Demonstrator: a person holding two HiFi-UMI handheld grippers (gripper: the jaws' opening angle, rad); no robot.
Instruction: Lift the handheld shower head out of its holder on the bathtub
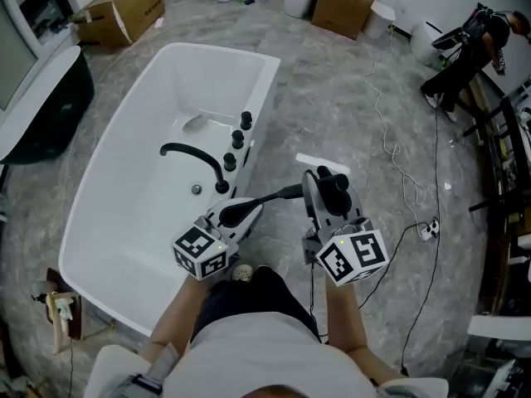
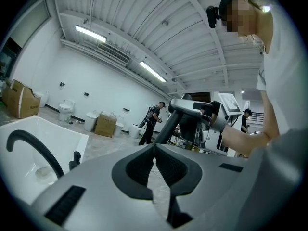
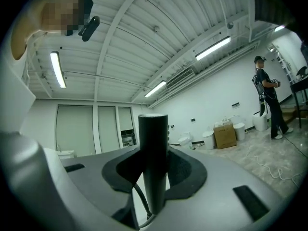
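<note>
1. nearest: the person's white shirt (image 1: 274,351) and forearms, one gripper in each hand. They stand off the right long rim of the white freestanding bathtub (image 1: 224,52), toward its near end.
2. right gripper (image 3: 154,172) is clamped on the black cylindrical handheld shower head (image 1: 282,194). The handle sits square between the pads, and a thin dark hose (image 3: 139,198) trails from the handle end.
3. shower head lies roughly level in the air, just outside the tub's right rim, between the two grippers. My read: it's already out of its holder and the lift is basically done.
4. left gripper (image 2: 154,148) has its jaws closed with nothing between the pads. The wand's free end is right at its tips, and I can't tell if they touch.
5. a row of black knobs (image 1: 238,139) and a curved black spout (image 1: 192,152) sit on the right rim. Can't tell which fitting is the holder.
6. risks:
   - hose runs out of slack or catches a knob, and the tug twists the handle in the pads
   - the handle is smooth and round and held by one gripper only, so it could rotate or slide out and drop onto the rim or floor
   - wand tip knocks the closed left gripper
</note>
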